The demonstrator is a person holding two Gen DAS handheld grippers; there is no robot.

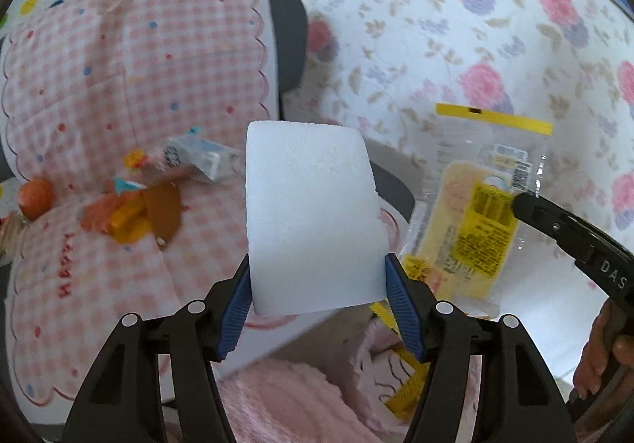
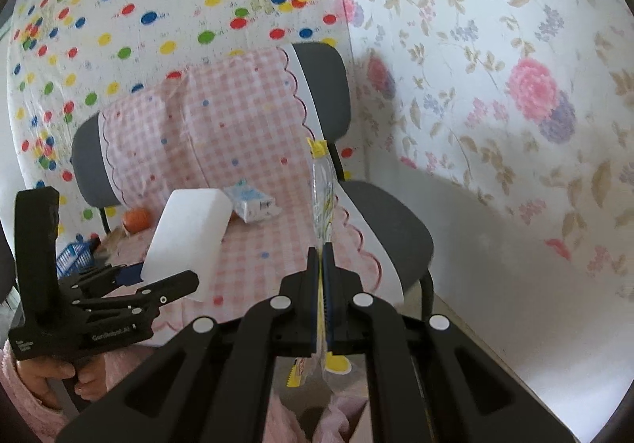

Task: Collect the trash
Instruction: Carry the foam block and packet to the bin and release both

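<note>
My left gripper [image 1: 317, 276] is shut on a white foam block [image 1: 313, 213] and holds it above the chair; the block also shows in the right wrist view [image 2: 186, 233]. My right gripper [image 2: 321, 253] is shut on a clear plastic wrapper with yellow print [image 2: 323, 197], held edge-on and upright; in the left wrist view the same wrapper [image 1: 471, 221] hangs to the right of the foam. On the chair seat lie a small blue-and-white carton [image 2: 253, 205], orange and brown scraps [image 1: 134, 217] and a round orange fruit [image 1: 36, 197].
A grey chair [image 2: 388, 229] carries a pink checked cushion cover [image 2: 222, 126]. Dotted and flowered cloths [image 2: 495, 66] hang behind it. A blue basket [image 2: 75, 256] sits low at the left. Pink fleece sleeves [image 1: 301, 399] are below the grippers.
</note>
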